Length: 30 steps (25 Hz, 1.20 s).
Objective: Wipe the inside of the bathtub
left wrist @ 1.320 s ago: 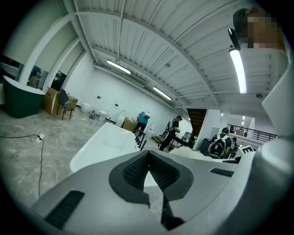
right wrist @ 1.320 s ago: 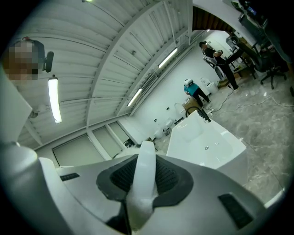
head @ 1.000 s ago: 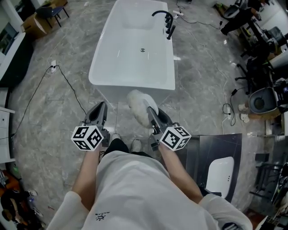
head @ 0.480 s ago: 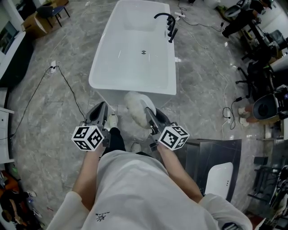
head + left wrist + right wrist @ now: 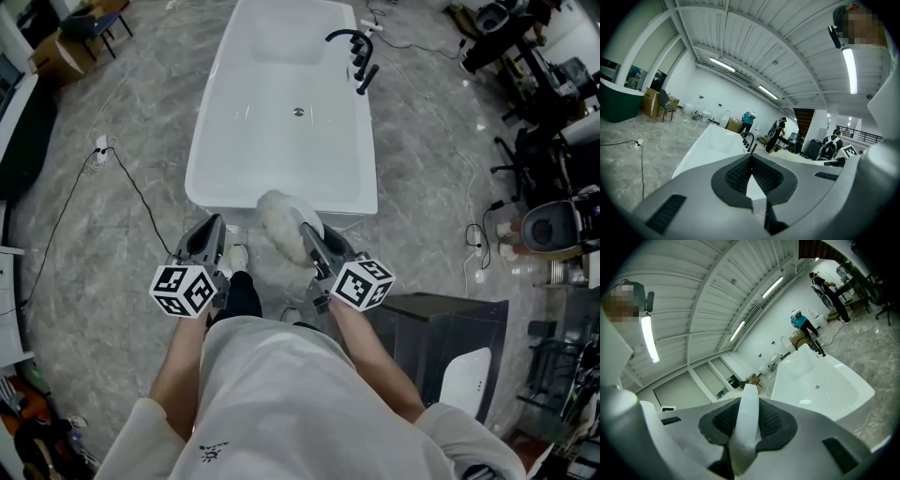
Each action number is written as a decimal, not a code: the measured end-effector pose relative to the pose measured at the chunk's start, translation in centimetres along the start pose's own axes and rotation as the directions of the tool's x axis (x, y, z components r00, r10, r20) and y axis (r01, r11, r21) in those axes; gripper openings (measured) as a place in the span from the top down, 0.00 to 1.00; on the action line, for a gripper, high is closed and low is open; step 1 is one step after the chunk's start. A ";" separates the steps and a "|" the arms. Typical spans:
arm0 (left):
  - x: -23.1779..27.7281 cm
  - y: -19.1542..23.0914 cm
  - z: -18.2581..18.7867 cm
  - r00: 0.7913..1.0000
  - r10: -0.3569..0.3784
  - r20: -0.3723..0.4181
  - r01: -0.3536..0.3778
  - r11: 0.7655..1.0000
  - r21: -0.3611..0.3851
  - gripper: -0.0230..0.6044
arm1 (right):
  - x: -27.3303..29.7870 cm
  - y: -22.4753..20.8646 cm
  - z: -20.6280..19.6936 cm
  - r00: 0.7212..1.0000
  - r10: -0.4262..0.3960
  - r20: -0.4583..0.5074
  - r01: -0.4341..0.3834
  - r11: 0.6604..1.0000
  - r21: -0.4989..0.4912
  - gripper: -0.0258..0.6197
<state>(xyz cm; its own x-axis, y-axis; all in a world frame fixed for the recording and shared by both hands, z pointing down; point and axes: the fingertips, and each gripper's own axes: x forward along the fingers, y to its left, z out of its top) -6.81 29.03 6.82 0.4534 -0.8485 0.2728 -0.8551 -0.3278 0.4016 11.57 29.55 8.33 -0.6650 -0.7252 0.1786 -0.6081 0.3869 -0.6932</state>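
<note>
- Bathtub [image 5: 217, 112]: white, glossy, a long rectangle with rounded corners, standing on the grey marbled floor [image 5: 103, 253]. Its near short end is straight ahead of you. Both tools are short of the basin, so I judge that wiping hasn't started.
- Inside the bathtub the surface looks smooth and bare. There is a small drain [image 5: 298, 112] mid-floor and a black faucet [image 5: 352, 45] on the far right of the rim.
- Right gripper [image 5: 307, 234]: clenched on the flat white handle [image 5: 746, 420] of a duster, with the ribbed dark pads pressing it from both sides.
- Duster head [image 5: 281, 223]: pale, fluffy and rounded, with a soft pile. It sticks out ahead of your jaws and, from the head view, overlaps the bathtub's near rim. You probably carry it forward so the soft end meets the enamel first.
- Left gripper [image 5: 208, 236]: jaws closed tip to tip with nothing between them. It is level with the right one, just short of the bathtub's near left corner, and likely idle for now.
- Black cable [image 5: 139, 187]: thin, trailing on the floor left of the bathtub and apart from your shoes.
- Next move, as I judge it: you lean over the near rim and lower the head into the basin.
- Risk: the handle is thin and flat, so side pressure against the slick curved wall could twist it in your grip.
</note>
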 end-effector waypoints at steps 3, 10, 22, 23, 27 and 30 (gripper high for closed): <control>2.0 2.6 0.6 1.000 -0.004 -0.025 0.004 1.000 -0.003 0.95 | 3.1 -0.4 0.0 1.000 -0.017 -0.009 0.017 1.000 0.009 0.81; 5.9 7.9 2.3 0.994 -0.058 -0.092 0.057 0.998 -0.014 0.95 | 9.7 -0.8 -0.5 0.995 -0.080 -0.054 0.082 0.996 0.023 0.81; 12.1 15.9 3.8 0.976 -0.099 -0.193 0.096 0.995 -0.021 0.95 | 18.4 -4.4 -0.2 0.970 -0.217 -0.108 0.222 0.974 0.039 0.80; 12.5 16.6 3.8 0.976 -0.097 -0.196 0.093 0.995 -0.029 0.95 | 19.1 -4.6 -0.4 0.967 -0.225 -0.115 0.231 0.972 0.040 0.81; 13.8 19.1 3.6 0.973 -0.090 -0.214 0.080 0.995 -0.053 0.95 | 21.6 -6.1 -1.2 0.955 -0.256 -0.151 0.264 0.964 0.036 0.81; 14.9 20.7 3.1 0.966 -0.089 -0.242 0.082 0.996 -0.039 0.95 | 23.5 -7.1 -2.1 0.947 -0.268 -0.179 0.278 0.960 0.034 0.81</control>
<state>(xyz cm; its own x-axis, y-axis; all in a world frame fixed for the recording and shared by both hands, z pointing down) -18.51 8.37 16.48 0.5750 -0.6899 0.4399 -0.8048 -0.3799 0.4561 -0.62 10.93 18.89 -0.5443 -0.6882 0.4797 -0.7540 0.1507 -0.6394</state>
